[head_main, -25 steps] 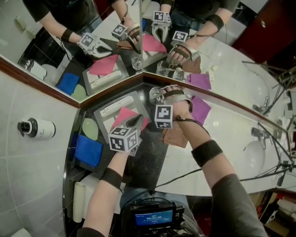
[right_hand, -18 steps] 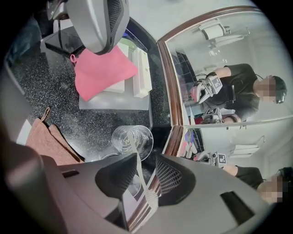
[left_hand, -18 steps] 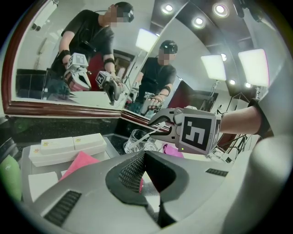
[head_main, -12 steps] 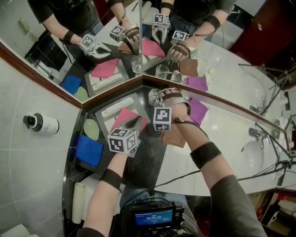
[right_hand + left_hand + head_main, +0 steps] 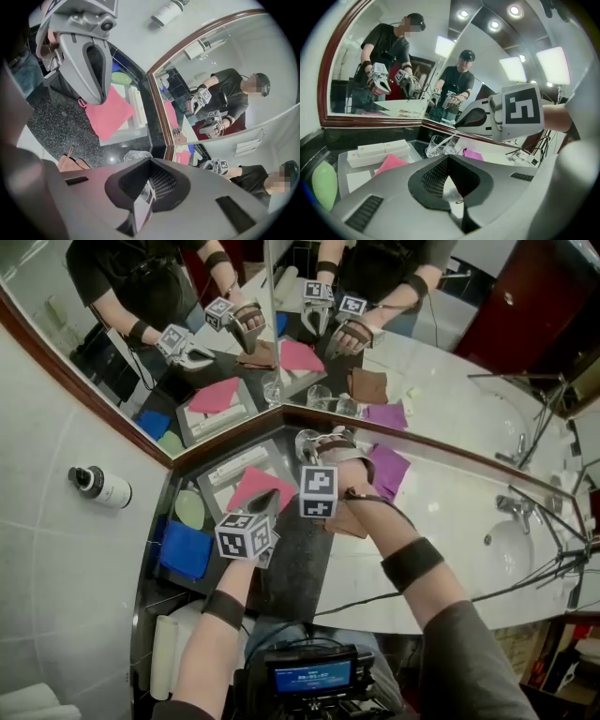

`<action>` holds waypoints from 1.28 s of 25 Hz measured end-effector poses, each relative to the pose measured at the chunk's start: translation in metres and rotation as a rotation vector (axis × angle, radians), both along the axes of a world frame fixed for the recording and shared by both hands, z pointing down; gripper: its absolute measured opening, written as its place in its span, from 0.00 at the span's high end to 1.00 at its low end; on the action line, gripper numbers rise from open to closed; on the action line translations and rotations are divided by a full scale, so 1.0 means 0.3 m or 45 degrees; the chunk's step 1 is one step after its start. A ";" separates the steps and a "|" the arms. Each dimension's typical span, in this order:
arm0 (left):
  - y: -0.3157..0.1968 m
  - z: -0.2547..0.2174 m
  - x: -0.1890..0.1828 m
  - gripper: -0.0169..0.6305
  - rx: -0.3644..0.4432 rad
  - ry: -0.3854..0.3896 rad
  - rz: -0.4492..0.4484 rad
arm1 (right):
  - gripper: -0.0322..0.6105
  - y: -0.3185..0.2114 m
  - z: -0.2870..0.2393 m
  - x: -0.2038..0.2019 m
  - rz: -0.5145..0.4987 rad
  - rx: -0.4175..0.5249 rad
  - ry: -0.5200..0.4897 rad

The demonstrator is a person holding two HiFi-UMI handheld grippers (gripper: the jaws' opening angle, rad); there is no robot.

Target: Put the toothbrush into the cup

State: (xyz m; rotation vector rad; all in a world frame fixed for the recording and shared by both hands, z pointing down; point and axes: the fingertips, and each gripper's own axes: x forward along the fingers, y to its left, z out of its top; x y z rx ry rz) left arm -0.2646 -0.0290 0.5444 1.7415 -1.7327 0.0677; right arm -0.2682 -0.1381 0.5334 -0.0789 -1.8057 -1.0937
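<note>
We read the toothbrush (image 5: pixel 444 140) as already standing in the cup (image 5: pixel 434 146), a clear glass tucked against the mirror frame (image 5: pixel 225 435). Its thin white shaft leans with the upper end toward 2 o'clock in the left gripper view, though at that size it could be a glint.

The right gripper (image 5: pixel 149 180) is the nearer one, with the cup's rim just beyond its tips at 11 o'clock. Its jaws have just been closing and now sit clenched with nothing between them. The left gripper (image 5: pixel 447 173), also clenched and empty, hangs over the pink cloth (image 5: pixel 248 486), the cup well ahead at 12 o'clock.

In the head view, the frame blocks 12 o'clock. A purple cloth (image 5: pixel 386 470) lies at the cup's 3 o'clock. Free room opens toward 6 o'clock over the dark counter (image 5: pixel 295 559), so we would withdraw upward and that way, clear of the leaning shaft.
</note>
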 end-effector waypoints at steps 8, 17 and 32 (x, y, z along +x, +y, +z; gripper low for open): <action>0.085 -0.047 0.049 0.97 0.011 -0.051 0.002 | 0.92 0.156 -0.078 0.101 0.063 -0.178 -0.018; 0.198 -0.101 0.126 0.97 0.028 -0.099 0.002 | 0.92 0.271 -0.124 0.248 0.180 -0.334 -0.099; 0.254 -0.156 0.229 0.97 0.075 -0.195 0.040 | 0.92 0.305 -0.121 0.450 0.383 -0.433 -0.220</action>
